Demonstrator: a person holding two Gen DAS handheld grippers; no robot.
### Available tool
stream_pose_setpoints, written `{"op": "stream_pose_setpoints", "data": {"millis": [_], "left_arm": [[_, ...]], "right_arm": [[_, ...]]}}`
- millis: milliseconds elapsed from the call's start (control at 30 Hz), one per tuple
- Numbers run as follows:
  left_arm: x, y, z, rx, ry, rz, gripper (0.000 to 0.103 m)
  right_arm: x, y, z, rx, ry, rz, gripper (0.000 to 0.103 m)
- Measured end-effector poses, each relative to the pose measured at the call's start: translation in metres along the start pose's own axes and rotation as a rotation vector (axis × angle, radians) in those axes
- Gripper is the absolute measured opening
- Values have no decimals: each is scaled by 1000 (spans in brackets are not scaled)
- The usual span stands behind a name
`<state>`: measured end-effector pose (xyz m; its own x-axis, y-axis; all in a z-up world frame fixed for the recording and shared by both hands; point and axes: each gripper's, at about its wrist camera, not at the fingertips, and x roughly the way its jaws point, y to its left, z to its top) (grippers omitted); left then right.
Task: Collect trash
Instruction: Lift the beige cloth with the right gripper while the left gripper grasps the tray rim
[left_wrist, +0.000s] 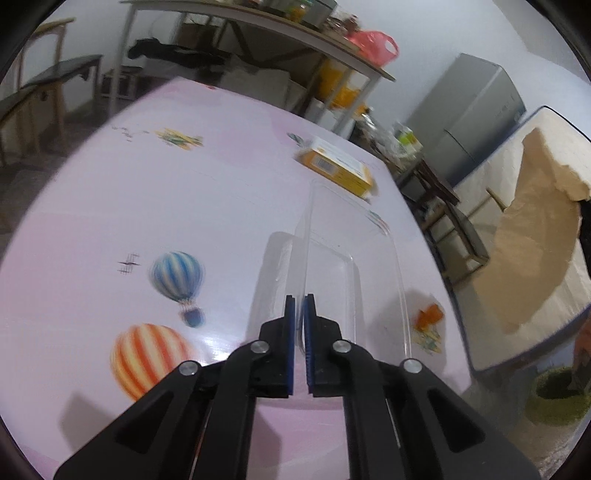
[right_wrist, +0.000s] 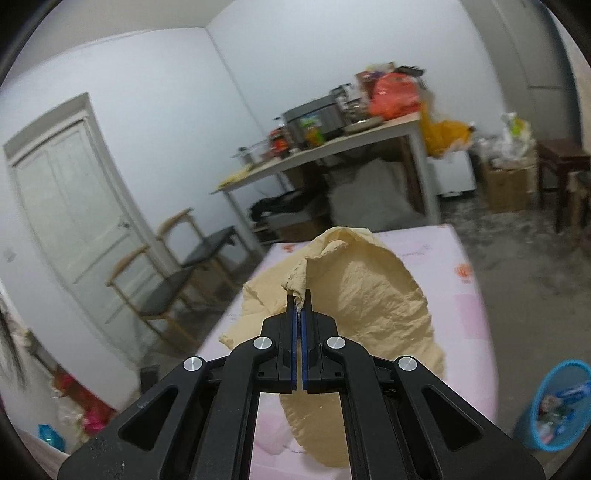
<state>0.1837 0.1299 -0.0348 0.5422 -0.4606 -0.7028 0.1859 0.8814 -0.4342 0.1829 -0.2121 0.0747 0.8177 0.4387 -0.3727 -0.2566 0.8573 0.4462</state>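
My left gripper (left_wrist: 299, 297) is shut on the rim of a clear plastic tray (left_wrist: 354, 266), which hangs tilted above the pink table (left_wrist: 147, 192). A yellow carton (left_wrist: 338, 166) lies near the table's far right edge. A small orange scrap (left_wrist: 428, 315) lies by the right edge. In the right wrist view my right gripper (right_wrist: 300, 292) is shut on a corner of a crumpled beige paper sheet (right_wrist: 369, 295), lifted over the pink table (right_wrist: 461, 295). The same beige paper (left_wrist: 535, 236) shows at the right of the left wrist view.
A blue wastebasket (right_wrist: 561, 402) with trash in it stands on the floor at the right. Two chairs (right_wrist: 173, 280) stand by a white door (right_wrist: 70, 206). A cluttered long table (right_wrist: 332, 147) lines the far wall. A grey fridge (left_wrist: 469, 110) stands beyond the table.
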Motion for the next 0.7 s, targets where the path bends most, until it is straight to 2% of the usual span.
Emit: {"op": "stream_pose_setpoints", "data": {"millis": [133, 300, 567, 700], "left_arm": [[-5, 11, 3, -17, -14, 44, 4], [-9, 25, 2, -32, -22, 75, 4], [-3, 22, 0, -29, -5, 51, 4], [-6, 20, -1, -18, -5, 44, 4]], "right_arm": [[12, 13, 3, 30, -1, 123, 1], [30, 19, -3, 21, 10, 130, 1], [99, -17, -22, 21, 86, -55, 1], [111, -23, -13, 15, 57, -92, 1]]}}
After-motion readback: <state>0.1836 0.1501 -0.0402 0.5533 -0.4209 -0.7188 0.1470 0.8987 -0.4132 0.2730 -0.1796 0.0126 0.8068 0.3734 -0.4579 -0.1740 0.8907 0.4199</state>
